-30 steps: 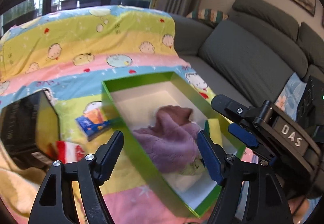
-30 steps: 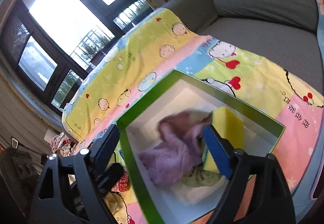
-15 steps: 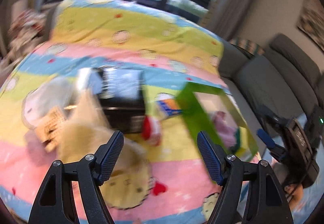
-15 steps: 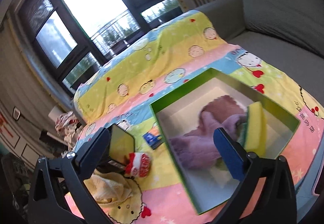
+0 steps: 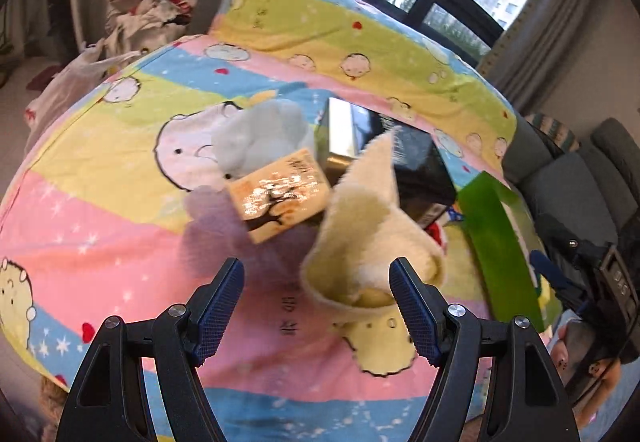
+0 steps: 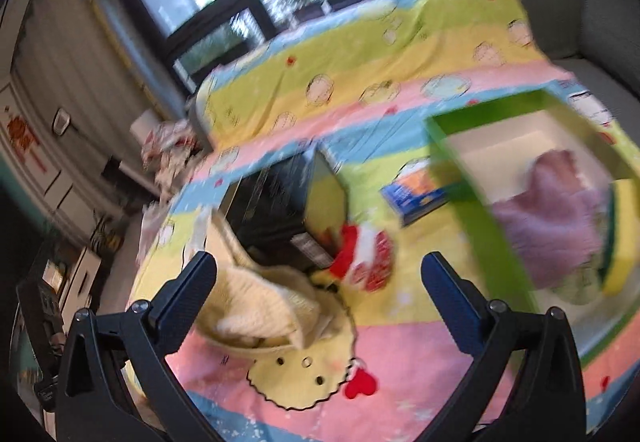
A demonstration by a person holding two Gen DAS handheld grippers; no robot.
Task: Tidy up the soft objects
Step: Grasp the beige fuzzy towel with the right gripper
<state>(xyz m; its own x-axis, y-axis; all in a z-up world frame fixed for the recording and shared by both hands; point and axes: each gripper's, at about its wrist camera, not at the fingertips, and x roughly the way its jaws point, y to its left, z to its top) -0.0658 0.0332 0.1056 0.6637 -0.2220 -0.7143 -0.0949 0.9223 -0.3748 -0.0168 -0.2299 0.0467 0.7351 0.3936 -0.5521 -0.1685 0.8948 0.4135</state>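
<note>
Task looked partly done. The green box [image 6: 472, 226] already held a purple fuzzy cloth [image 6: 548, 218] and a yellow sponge [image 6: 622, 238] standing at its right side, plus something pale under them (too blurred to name). Left to sort, by my read: a cream fleece cloth [image 5: 368, 226], a light blue plush [image 5: 264, 138] and a lilac fuzzy piece [image 5: 216, 218], all lying on the cartoon-print bedsheet [image 5: 100, 202] outside the box.

Cream cloth was crumpled and peaked, one corner sticking up, its lower fold just ahead of the left gripper [image 5: 316, 306]. It lay against a black box [image 5: 420, 170]; a tan printed box [image 5: 280, 194] sat just beside it, touching the blue plush.

Left gripper was spread wide, nothing between its fingers. Right gripper [image 6: 320, 290] likewise spread and empty, aimed at the same cream cloth, with a red-and-white packet [image 6: 364, 254] near it. The right wrist view was motion-blurred.
</note>
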